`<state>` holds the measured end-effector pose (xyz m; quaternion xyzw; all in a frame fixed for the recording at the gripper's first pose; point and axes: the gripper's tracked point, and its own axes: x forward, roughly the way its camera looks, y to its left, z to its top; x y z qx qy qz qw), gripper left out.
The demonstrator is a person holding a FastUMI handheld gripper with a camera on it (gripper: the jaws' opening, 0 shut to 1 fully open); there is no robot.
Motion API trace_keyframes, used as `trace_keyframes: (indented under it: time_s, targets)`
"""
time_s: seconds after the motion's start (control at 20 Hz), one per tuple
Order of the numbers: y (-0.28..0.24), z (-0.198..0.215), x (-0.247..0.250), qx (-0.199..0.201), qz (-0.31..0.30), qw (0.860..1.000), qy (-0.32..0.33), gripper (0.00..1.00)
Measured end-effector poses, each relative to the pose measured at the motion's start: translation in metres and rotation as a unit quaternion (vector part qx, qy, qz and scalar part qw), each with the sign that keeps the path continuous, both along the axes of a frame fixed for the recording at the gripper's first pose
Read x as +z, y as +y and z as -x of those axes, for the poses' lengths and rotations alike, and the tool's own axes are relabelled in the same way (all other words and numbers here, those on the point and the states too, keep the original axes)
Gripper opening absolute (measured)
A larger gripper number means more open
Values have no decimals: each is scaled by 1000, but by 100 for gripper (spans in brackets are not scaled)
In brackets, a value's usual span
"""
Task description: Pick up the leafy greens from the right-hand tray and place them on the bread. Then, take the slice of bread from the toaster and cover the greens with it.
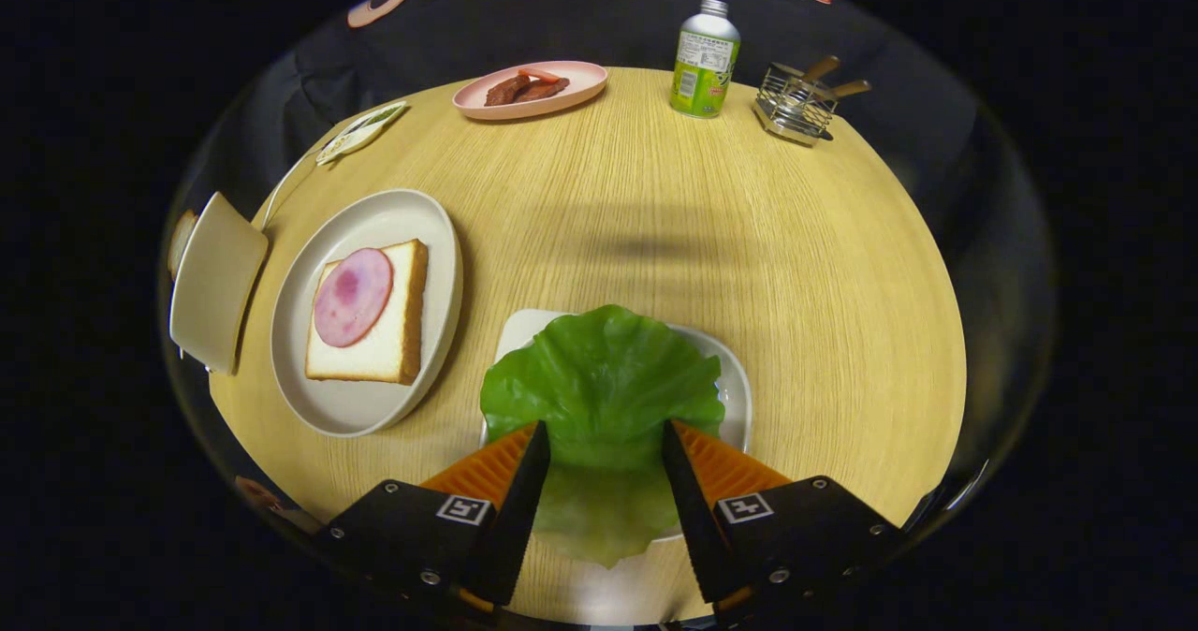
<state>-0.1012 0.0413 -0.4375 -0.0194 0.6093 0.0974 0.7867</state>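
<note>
From the gripper view I judge step 1 is in hand: my gripper (pixel 604 439) has its 2 ribbed orange fingers (pixel 491 467) spread apart over the broad, crinkled green lettuce leaf (pixel 599 378), which lies on its small white tray (pixel 735 383), not yet pinched. Next I'd close gently on the thin, floppy leaf, then carry it left to the square bread slice topped with 1 round pink ham (pixel 370 313) on the pale oval plate (pixel 374 406).
</note>
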Motion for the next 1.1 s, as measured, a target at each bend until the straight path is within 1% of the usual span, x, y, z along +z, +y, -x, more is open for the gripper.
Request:
trace_keyframes:
  time_s: [0.1,0.2,0.25,0.3,0.35,0.4,0.45,0.6,0.65,0.95,1.1]
  targets:
    - [4,0,1,11,-1,1000,-2,59]
    - [4,0,1,2,1,1000,-1,46]
    - [4,-3,1,-5,3,1000,0,30]
    - [5,-2,1,-9,2,1000,1,23]
    - [4,-2,2,-15,1,1000,3,15]
    - [3,-2,1,-24,-5,1000,6,11]
    - [5,-2,3,-32,-15,999,11,4]
    - [7,0,9,-59,-46,997,14,3]
    - [10,-1,16,-67,-59,996,10,1]
    - [14,-8,49,-103,-108,989,-13,1]
    - [21,-16,72,-110,-131,985,-33,1]
